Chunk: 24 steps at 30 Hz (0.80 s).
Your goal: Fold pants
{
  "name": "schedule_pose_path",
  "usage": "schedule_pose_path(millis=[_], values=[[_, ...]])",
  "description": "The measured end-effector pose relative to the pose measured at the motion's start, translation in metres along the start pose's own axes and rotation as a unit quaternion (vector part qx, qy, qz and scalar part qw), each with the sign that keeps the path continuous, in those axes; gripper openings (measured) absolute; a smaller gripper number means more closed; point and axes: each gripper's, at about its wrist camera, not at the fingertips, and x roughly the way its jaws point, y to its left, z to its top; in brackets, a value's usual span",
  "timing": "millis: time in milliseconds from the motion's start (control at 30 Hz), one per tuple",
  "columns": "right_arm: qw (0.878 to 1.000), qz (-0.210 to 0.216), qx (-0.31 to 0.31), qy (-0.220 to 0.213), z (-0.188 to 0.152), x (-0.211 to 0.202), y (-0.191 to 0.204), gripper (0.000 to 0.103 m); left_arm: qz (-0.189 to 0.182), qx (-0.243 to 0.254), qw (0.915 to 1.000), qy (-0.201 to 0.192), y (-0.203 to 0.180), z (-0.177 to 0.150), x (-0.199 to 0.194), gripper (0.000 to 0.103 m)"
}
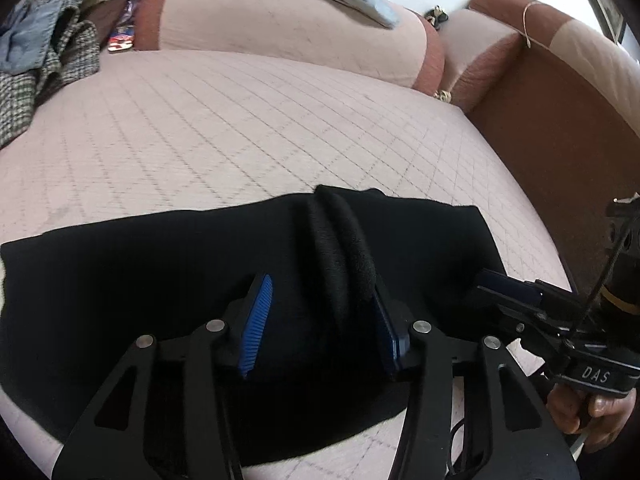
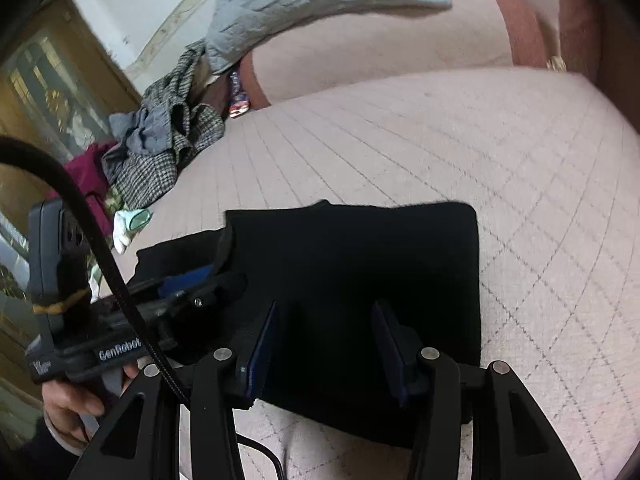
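Black pants (image 1: 160, 280) lie folded on a pink quilted sofa seat (image 1: 240, 128). A raised ridge of fabric (image 1: 340, 248) stands in the pants near their right end. My left gripper (image 1: 320, 304) is open just above the pants, with the ridge beside its right finger. My right gripper (image 2: 326, 340) is open above the right part of the pants (image 2: 360, 272). The right gripper shows in the left wrist view (image 1: 504, 288) at the pants' right edge. The left gripper shows in the right wrist view (image 2: 188, 284) at the fold's left edge.
A heap of checked and grey clothes (image 1: 44, 64) lies at the seat's left end. A grey quilted blanket (image 2: 304, 4) drapes over the backrest (image 1: 280, 40). A brown armrest (image 1: 560, 120) borders the right side. White and green items (image 2: 128, 224) lie left.
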Motion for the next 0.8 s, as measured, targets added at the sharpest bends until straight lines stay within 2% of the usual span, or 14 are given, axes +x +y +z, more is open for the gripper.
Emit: schedule_pose_path(millis=[67, 200, 433, 567, 700, 800], values=[[1.0, 0.01, -0.007, -0.001, -0.001, -0.003, 0.006, 0.046, 0.01, 0.006, 0.9999, -0.012, 0.004, -0.003, -0.01, 0.048], [1.0, 0.015, -0.027, -0.001, -0.004, 0.002, 0.021, 0.046, 0.056, 0.02, 0.9973, -0.042, 0.001, -0.003, -0.024, 0.048], [0.998, 0.025, -0.051, 0.004, -0.002, 0.02, 0.047, 0.046, 0.08, -0.011, 0.9948, -0.062, 0.026, -0.007, -0.04, 0.048], [0.997, 0.02, -0.066, 0.022, -0.005, 0.042, 0.058, 0.047, 0.094, -0.023, 0.9934, -0.062, 0.037, -0.01, -0.046, 0.048], [0.996, 0.009, -0.085, 0.022, -0.004, 0.041, 0.066, 0.046, 0.101, -0.035, 0.992, -0.068, 0.045, -0.014, -0.052, 0.048], [0.996, 0.02, -0.089, 0.016, -0.001, 0.033, 0.072, 0.046, 0.101, -0.045, 0.9914, -0.069, 0.05, -0.017, -0.055, 0.048]])
